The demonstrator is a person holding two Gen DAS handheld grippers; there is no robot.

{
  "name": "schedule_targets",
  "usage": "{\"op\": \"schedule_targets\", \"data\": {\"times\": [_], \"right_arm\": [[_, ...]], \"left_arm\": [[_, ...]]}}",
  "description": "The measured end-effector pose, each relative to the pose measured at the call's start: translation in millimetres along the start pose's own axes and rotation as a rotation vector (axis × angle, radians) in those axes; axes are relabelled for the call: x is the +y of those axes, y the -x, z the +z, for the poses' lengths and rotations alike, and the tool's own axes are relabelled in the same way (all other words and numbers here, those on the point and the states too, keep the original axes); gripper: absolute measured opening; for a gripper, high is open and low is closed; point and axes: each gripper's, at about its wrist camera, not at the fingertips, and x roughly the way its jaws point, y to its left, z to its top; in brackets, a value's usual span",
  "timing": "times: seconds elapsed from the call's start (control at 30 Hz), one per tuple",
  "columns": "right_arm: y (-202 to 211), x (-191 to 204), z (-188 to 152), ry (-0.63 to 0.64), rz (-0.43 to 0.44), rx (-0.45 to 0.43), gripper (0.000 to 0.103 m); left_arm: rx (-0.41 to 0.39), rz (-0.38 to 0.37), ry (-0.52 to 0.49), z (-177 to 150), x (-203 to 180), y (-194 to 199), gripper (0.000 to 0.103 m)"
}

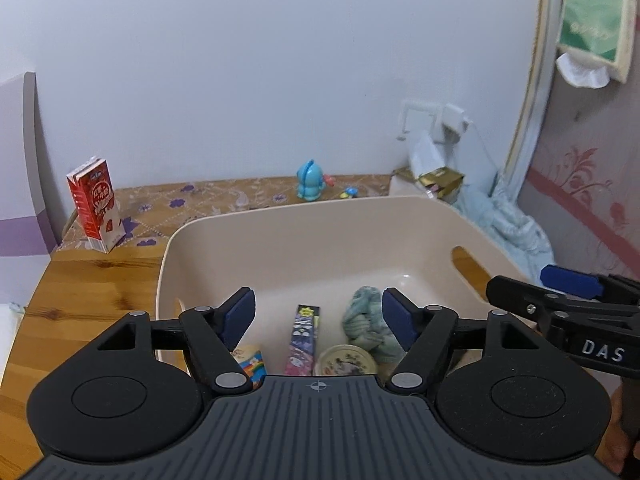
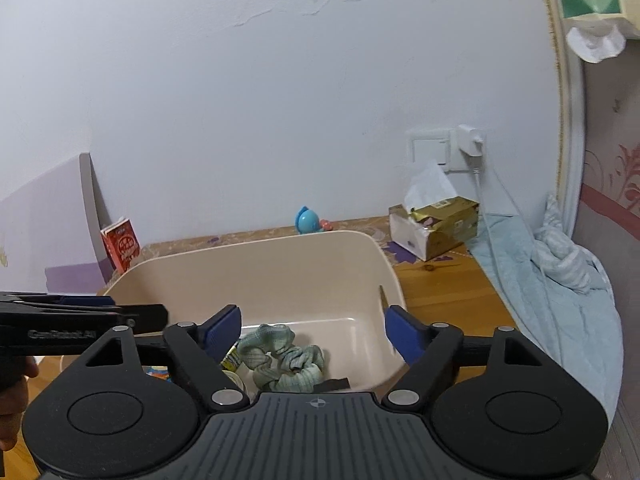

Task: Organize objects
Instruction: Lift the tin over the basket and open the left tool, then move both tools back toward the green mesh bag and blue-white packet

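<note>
A beige plastic bin stands on the wooden table; it also shows in the right wrist view. Inside lie a green checked scrunchie, a dark patterned long box, a round floral tin and a rainbow-printed card. My left gripper is open and empty above the bin's near side. My right gripper is open and empty above the scrunchie. Each gripper shows at the edge of the other's view.
A red milk carton stands at the table's far left. A blue toy figure stands by the wall behind the bin. A gold tissue box sits at the far right, below a plugged-in charger. Light blue bedding lies to the right.
</note>
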Motion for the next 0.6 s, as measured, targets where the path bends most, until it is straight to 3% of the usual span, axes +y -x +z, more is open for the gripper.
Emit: {"op": "schedule_targets", "data": {"times": [0.13, 0.3, 0.6], "right_arm": [[16.2, -4.6, -5.7, -0.018, -0.010, -0.009, 0.092], [30.4, -6.4, -18.0, 0.009, -0.035, 0.009, 0.097], [37.4, -17.7, -53.4, 0.022, -0.082, 0.081, 0.101]], "left_arm": [[-0.031, -0.009, -0.017, -5.7, -5.4, 21.8, 0.076], [-0.037, -0.017, -0.033, -18.5, -10.3, 40.3, 0.079], [0.036, 0.001, -0.056, -56.1, -22.9, 41.3, 0.082]]}}
